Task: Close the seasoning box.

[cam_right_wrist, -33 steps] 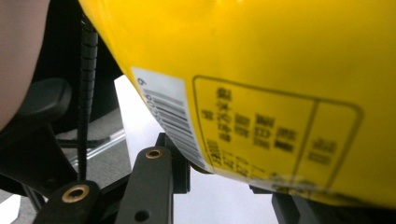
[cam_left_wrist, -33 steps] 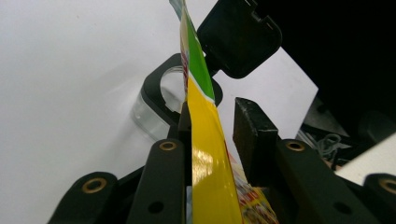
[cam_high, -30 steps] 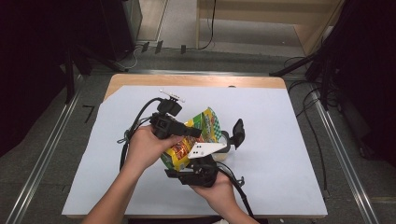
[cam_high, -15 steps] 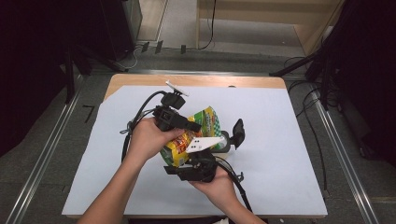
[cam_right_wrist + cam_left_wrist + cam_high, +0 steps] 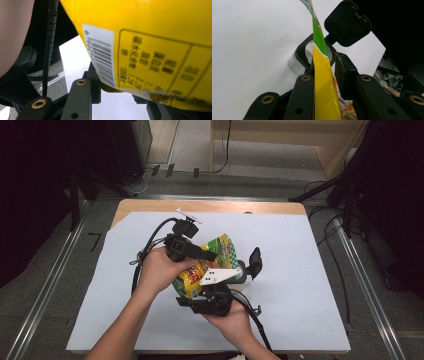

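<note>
A yellow-and-green snack bag (image 5: 202, 265) hangs above the white worktop (image 5: 310, 270) between both tools. The left gripper (image 5: 329, 72) has just been opening slightly, its fingers (image 5: 303, 97) narrowly spaced around the bag's flat edge. The right gripper (image 5: 120, 95) clamps the bottom seam. The bag looks light, crinkly, slippery and crushable; the seams seem the safest hold.

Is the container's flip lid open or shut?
Open. The black lid stands swung up off the clear container's black rim, with the snack bag's edge over the mouth.
</note>
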Demonstrator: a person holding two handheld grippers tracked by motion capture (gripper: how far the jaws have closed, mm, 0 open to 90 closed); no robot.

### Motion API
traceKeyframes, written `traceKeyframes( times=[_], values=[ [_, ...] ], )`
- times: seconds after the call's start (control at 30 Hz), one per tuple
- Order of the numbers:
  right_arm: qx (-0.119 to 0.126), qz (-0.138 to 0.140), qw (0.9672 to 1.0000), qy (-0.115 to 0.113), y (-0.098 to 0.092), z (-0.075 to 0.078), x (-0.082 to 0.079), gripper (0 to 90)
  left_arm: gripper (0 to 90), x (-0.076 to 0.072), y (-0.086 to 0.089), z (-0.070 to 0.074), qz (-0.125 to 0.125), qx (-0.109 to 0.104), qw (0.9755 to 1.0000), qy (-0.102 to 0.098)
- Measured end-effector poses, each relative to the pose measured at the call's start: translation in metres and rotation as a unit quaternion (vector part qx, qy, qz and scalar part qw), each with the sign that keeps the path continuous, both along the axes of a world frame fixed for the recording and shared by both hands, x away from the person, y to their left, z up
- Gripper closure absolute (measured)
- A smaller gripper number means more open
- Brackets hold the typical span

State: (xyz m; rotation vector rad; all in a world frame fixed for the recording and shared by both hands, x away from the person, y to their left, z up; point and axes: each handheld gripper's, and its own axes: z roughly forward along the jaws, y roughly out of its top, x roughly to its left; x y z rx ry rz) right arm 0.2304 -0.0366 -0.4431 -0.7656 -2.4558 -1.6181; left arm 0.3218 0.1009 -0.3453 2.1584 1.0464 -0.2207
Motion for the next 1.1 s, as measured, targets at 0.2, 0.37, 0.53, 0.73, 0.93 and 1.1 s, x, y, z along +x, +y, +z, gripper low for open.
traceKeyframes(
  times=[0.2, 0.37, 0.53, 0.73, 0.93, 1.1],
  values=[
    [0.013, -0.006, 0.9998, 0.016, -0.004, 0.0, 0.002, 67.8, 77.7, 0.002, 0.007, 0.001, 0.014, -0.018, 0.9996, 0.017],
    [0.012, -0.005, 0.9998, 0.018, -0.004, -0.001, 0.002, 67.9, 77.9, 0.0, 0.007, 0.002, 0.012, -0.006, 0.9998, 0.013],
    [0.014, -0.006, 0.9997, 0.017, -0.005, 0.0, 0.003, 67.9, 74.3, -0.001, 0.009, 0.004, 0.014, -0.012, 0.9997, 0.013],
    [0.015, -0.008, 0.9998, 0.013, -0.007, 0.001, 0.002, 68.1, 72.2, -0.003, 0.015, 0.007, 0.004, -0.013, 0.9997, 0.021],
    [0.016, -0.003, 0.9998, 0.012, -0.006, 0.001, 0.0, 68.1, 80.3, -0.004, 0.015, 0.009, 0.005, -0.011, 0.9997, 0.023],
    [0.007, -0.004, 0.9999, 0.009, -0.003, 0.001, -0.001, 66.4, 83.1, -0.007, 0.008, 0.009, 0.008, -0.002, 0.9998, 0.017]
  ],
)
